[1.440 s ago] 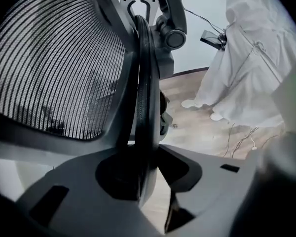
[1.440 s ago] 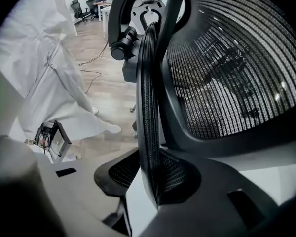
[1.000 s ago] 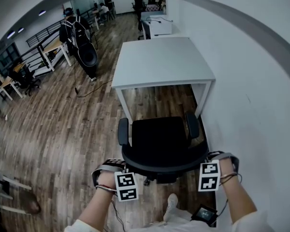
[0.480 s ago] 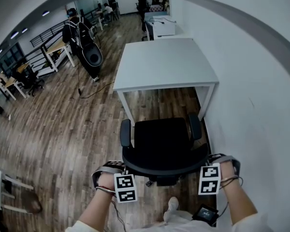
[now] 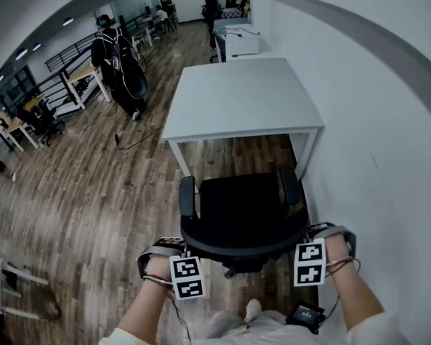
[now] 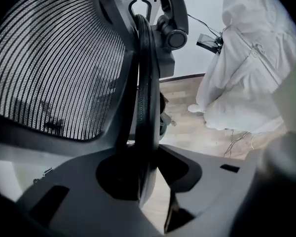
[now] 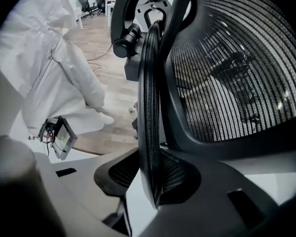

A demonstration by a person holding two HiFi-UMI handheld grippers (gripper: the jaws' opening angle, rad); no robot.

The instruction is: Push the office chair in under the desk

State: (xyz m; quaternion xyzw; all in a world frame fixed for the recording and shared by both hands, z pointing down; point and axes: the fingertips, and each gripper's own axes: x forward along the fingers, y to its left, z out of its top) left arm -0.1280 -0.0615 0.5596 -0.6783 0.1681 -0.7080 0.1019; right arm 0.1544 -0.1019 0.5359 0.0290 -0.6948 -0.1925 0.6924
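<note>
A: What is standing where?

B: A white desk [image 5: 244,95] is standing by the wall. The black office chair [image 5: 238,207] is sitting just in front of it, its seat not yet underneath.

A: And the grippers?

B: The left gripper [image 6: 143,181] and right gripper [image 7: 153,181] are each pinching the backrest's rim [image 6: 147,83], one at each side.

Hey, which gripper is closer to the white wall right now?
Right. The right gripper clamps the chair back at the edge beside the wall; the left gripper clamps the opposite edge, farther from it.
</note>
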